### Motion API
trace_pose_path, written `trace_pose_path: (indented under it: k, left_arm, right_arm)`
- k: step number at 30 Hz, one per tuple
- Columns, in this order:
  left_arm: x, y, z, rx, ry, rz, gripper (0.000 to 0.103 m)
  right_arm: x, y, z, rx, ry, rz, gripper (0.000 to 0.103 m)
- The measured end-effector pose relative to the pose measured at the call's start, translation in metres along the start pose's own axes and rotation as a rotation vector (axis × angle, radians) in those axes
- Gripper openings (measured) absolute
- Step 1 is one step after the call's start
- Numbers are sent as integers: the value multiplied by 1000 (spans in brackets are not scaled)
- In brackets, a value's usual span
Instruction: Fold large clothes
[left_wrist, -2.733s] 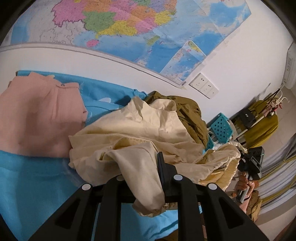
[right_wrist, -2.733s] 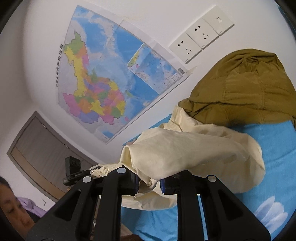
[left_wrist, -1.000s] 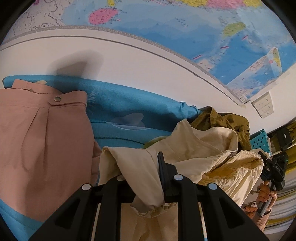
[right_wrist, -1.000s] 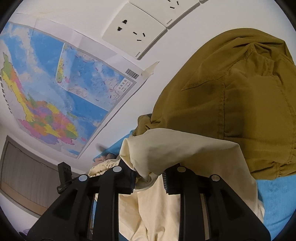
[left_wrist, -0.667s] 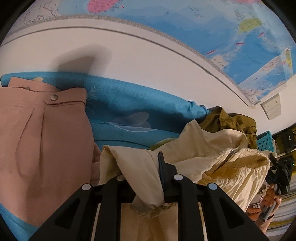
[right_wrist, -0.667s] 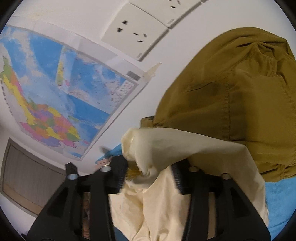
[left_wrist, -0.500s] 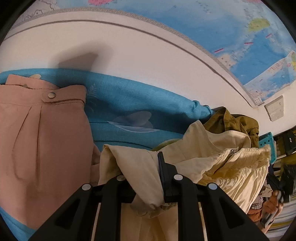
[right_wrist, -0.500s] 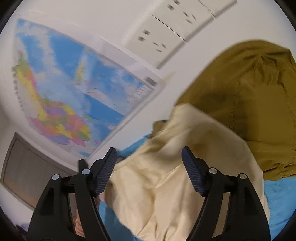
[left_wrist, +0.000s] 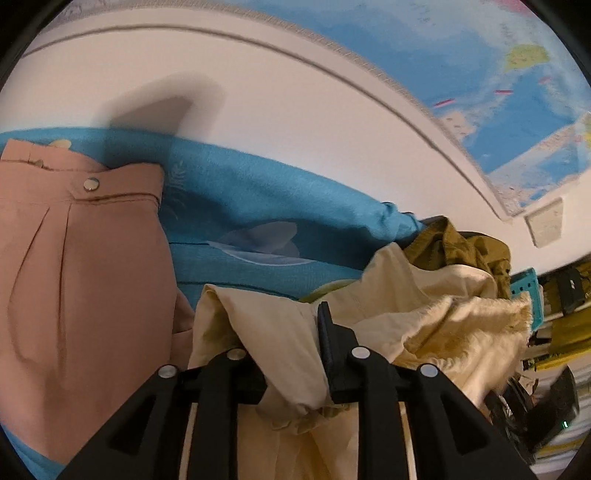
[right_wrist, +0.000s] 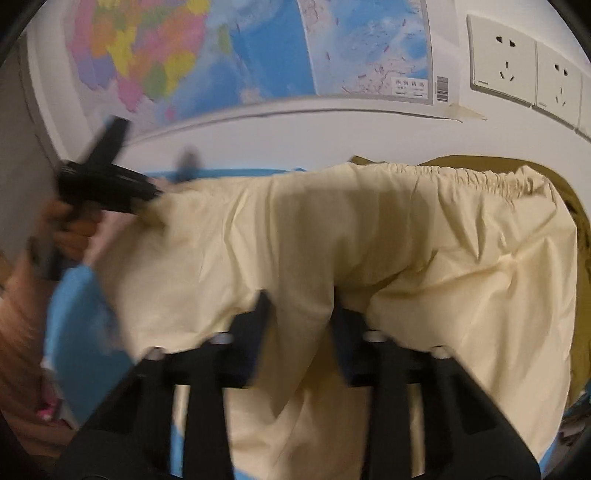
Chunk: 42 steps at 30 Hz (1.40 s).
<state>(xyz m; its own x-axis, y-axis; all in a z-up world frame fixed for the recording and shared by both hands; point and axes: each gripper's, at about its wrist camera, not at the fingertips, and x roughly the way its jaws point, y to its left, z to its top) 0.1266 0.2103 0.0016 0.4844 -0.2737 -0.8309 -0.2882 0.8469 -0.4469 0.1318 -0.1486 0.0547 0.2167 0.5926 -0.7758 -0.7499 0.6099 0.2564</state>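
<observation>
A cream garment (left_wrist: 424, 295) with a gathered elastic waistband (right_wrist: 461, 173) lies spread over the blue bed sheet (left_wrist: 277, 206). My left gripper (left_wrist: 288, 332) holds a bunched corner of it; its jaws are opening, with the cloth still pinched between them. In the blurred right wrist view my right gripper (right_wrist: 301, 310) has a raised fold of the cream garment (right_wrist: 332, 240) between its fingers, and its jaws are closing on that fold. The left gripper (right_wrist: 146, 194) also shows there at the garment's far left end, carried by a hand (right_wrist: 74, 229).
Folded pink trousers (left_wrist: 74, 277) lie on the sheet to the left. An olive garment (left_wrist: 461, 240) is heaped behind the cream one, beside the wall. A map (right_wrist: 258, 48) and wall sockets (right_wrist: 502, 70) hang above the bed. A teal basket (left_wrist: 528, 288) stands at the right.
The right gripper let go of the cream cloth, opened wide, swung sideways and rolled, then closed on a new fold. The left gripper sank slightly and kept its hold.
</observation>
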Motion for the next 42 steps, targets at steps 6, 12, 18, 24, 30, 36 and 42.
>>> trace_pose_path:
  k: [6,12,18,24,30,36,42]
  left_arm:
    - [-41,-11,-11,50,-81,-101,42]
    - [-77,-25,-32,120,-211,-104,49]
    - [-104,-27,-51,154,-344,-96,56]
    - [-72,-64,-77,366,-254,-123,59]
    - [9,-67,-87,371,-73,-54,50]
    - [28,-51,-78,309,-40,-57,44]
    - [38,-53,-71,302,-47,-31,45]
  right_arm:
    - [-3,-10,11,36,-46,11,4]
    - [2,-15,31,71,-82,11,2]
    - [21,-23,33,106,-63,-5,2]
    - [24,-26,45,109,-85,-29,2]
    - [37,-36,35,116,-55,-1,7]
    - [-22,-40,5,75,-142,37,38]
    - [3,-65,-16,82,-47,-131,9]
